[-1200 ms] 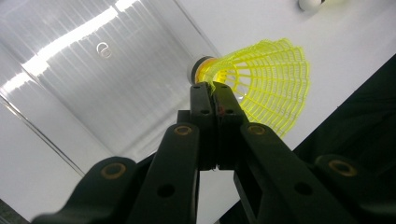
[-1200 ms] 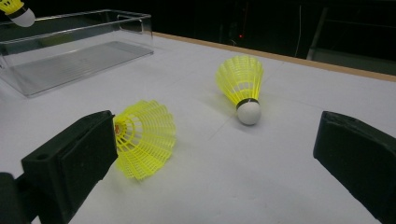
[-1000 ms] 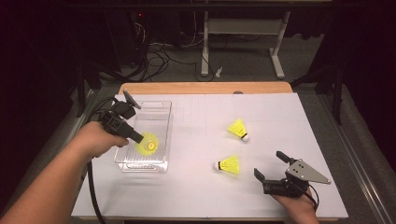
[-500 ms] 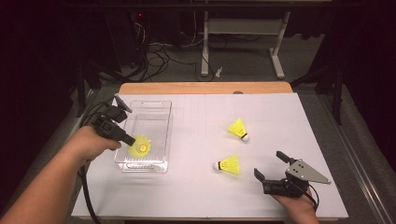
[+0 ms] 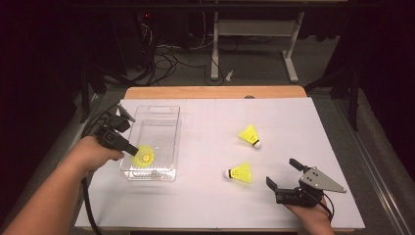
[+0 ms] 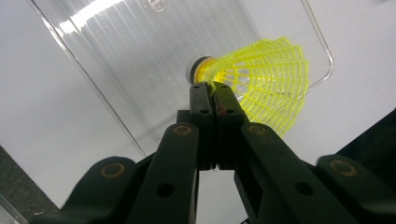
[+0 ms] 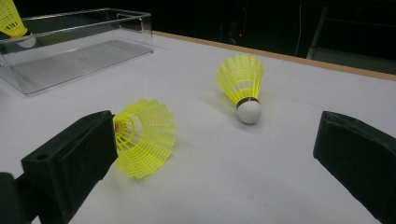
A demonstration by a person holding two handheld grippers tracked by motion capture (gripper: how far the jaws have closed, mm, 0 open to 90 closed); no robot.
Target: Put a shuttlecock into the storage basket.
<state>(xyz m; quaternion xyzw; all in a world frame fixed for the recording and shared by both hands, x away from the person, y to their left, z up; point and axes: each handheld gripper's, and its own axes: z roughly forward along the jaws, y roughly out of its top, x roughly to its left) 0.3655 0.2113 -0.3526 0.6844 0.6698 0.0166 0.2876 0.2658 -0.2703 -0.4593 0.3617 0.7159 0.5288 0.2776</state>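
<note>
My left gripper (image 5: pixel 134 150) is shut on the skirt rim of a yellow shuttlecock (image 5: pixel 145 156) and holds it over the near end of a clear plastic box (image 5: pixel 151 108). In the left gripper view the jaws (image 6: pixel 213 87) pinch the mesh of the shuttlecock (image 6: pixel 264 77), whose cork points toward the box floor (image 6: pixel 140 51). My right gripper (image 5: pixel 282 172) rests open on the table near the front right. Between its jaws (image 7: pixel 219 135) lie two more yellow shuttlecocks: one on its side (image 7: pixel 144 135) (image 5: pixel 240 172), one tipped on its cork farther off (image 7: pixel 242 86) (image 5: pixel 249 134).
The white table top (image 5: pixel 215 117) has a wooden strip along its far edge (image 5: pixel 215 92). The box (image 7: pixel 70 51) stands at the left, with the held shuttlecock (image 7: pixel 9 18) above its rim. Beyond the table are dark floor, cables and a desk frame (image 5: pixel 254 39).
My left gripper has sunk and drawn toward the near end of the box, carrying the shuttlecock with it. The right gripper and both loose shuttlecocks have stayed put.
</note>
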